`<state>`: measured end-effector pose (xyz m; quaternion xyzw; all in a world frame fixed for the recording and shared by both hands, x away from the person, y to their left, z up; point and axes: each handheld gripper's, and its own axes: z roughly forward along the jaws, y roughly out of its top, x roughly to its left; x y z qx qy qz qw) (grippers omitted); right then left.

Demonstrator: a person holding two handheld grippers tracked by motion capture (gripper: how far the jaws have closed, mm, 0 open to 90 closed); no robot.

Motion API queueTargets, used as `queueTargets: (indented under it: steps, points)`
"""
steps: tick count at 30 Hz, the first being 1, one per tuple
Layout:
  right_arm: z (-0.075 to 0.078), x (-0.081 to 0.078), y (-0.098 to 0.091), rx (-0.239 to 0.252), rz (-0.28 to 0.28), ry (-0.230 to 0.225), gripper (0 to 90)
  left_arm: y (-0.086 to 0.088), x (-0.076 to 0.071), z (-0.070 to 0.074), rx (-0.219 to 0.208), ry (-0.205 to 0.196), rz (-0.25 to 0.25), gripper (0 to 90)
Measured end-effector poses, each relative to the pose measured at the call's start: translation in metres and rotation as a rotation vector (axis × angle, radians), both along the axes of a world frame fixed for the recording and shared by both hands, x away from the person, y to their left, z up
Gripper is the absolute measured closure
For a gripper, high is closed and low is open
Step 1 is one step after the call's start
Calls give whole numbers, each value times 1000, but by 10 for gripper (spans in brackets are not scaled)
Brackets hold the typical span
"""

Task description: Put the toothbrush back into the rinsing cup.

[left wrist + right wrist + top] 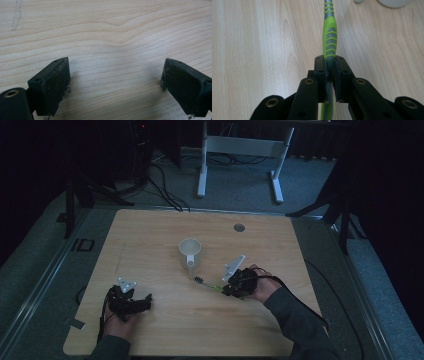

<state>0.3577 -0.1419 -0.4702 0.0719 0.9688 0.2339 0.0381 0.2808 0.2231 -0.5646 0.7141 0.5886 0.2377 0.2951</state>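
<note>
A green and grey toothbrush [329,35] lies low over the wooden table, its handle clamped between the jaws of my right gripper [330,65], which is shut on it. From above, that toothbrush [207,284] points left and away toward a white cup [190,251] with a handle, standing near the table's middle. My right gripper [231,289] sits right of the cup. Near the front left edge my left gripper [145,304] rests open, and its two black pads [53,85] stand wide apart over bare wood with nothing between them.
The wooden table [150,235] has a round grey cable port [239,227] at the back. Beyond the far edge stand a white desk frame [240,150] and floor cables. Dark stand legs flank both sides.
</note>
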Motion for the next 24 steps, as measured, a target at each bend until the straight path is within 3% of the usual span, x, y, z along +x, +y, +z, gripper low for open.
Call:
queueTargets:
  steps: [24]
  points:
    - [7,2,1,113,-20,-33,819,0,0,0,0,0,0,94]
